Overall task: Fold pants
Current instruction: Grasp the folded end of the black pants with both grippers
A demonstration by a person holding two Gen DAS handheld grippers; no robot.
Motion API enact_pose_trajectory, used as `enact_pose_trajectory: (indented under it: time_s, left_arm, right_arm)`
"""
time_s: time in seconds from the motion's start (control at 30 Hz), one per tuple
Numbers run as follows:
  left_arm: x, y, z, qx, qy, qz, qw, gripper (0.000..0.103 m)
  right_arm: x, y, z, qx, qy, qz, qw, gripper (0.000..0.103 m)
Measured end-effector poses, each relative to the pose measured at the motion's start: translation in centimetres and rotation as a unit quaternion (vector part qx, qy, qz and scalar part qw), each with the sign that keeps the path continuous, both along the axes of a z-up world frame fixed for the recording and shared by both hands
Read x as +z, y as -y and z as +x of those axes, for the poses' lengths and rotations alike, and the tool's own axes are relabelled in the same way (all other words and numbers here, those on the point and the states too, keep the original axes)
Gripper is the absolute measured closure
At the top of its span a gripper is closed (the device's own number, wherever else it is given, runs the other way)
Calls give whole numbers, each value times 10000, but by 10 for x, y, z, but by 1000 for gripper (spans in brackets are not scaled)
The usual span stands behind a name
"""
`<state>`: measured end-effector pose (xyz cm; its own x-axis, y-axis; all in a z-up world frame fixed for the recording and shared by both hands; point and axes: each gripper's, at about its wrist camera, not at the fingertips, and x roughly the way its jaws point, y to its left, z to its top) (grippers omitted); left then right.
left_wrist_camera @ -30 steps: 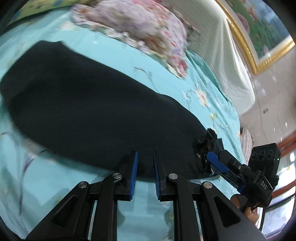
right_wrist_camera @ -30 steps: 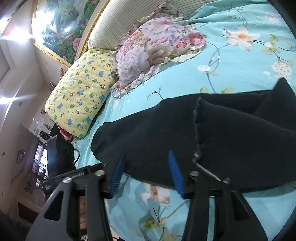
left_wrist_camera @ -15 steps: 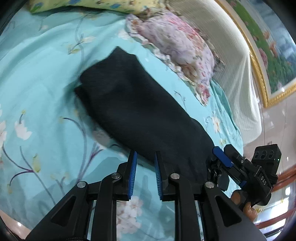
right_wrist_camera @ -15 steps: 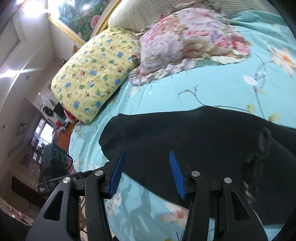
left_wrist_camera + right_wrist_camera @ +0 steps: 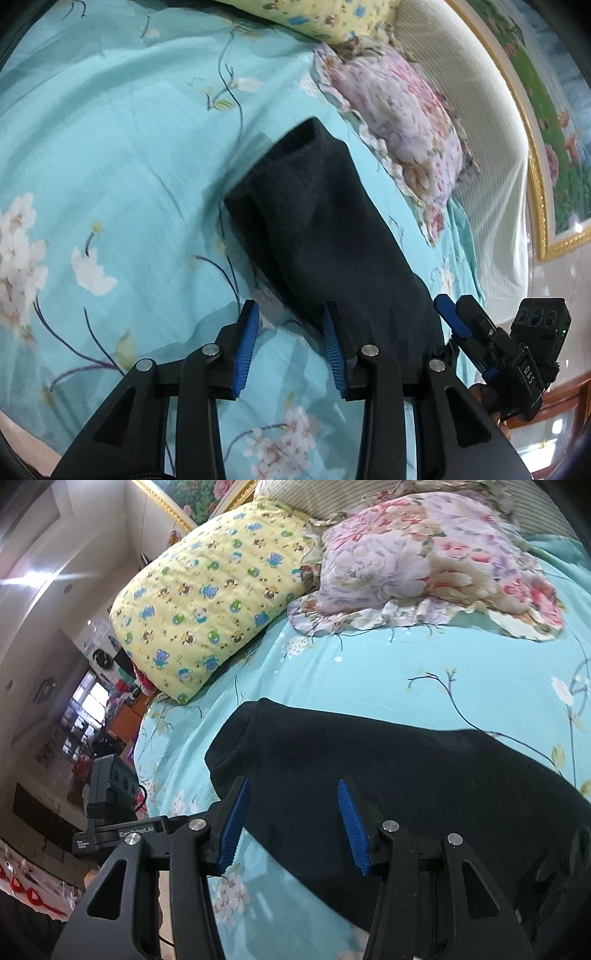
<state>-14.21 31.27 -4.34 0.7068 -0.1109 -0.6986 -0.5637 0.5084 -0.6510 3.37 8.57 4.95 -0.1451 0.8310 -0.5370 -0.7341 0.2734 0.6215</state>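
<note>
The black pants (image 5: 332,236) lie folded into a long narrow strip on the turquoise floral sheet (image 5: 110,147). They run from near the pillows down to my grippers. My left gripper (image 5: 291,350) hovers over the sheet at the strip's near left edge. Its jaws are opening, with only sheet between the blue pads. In the right wrist view the pants (image 5: 388,775) spread under my right gripper (image 5: 291,825), which stands open above the cloth and grips nothing. At the right edge of the left wrist view, one of the right gripper's blue pads (image 5: 448,314) shows beside the pants' near end.
A floral pillow (image 5: 424,557) and a yellow cartoon-print pillow (image 5: 207,602) lie at the head of the bed, just beyond the pants. A striped headboard (image 5: 480,147) and a gold-framed painting (image 5: 546,129) stand behind. The bed's edge (image 5: 147,746) drops off on the left.
Both grippers have drawn back from the pants and rolled, so more of the strip and the bed shows. The left jaws have widened. The right jaws kept their width.
</note>
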Motion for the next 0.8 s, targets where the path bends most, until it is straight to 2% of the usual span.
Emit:
enact_pose_trajectory:
  time_s: [0.27, 0.47, 0.8]
  left_arm:
    - [-9, -5, 16, 157, -212, -105, 9996, 60]
    - [-13, -6, 25, 240, -241, -100, 9994, 58]
    - [-18, -16, 31, 303, -76, -218, 9993, 59]
  right_arm:
    - [-3, -49, 6, 582, 408, -240, 9972, 52]
    - [1, -100, 15, 1254, 955, -483, 9863, 52]
    - [-7, -170, 13, 2239, 1278, -809, 9628, 52]
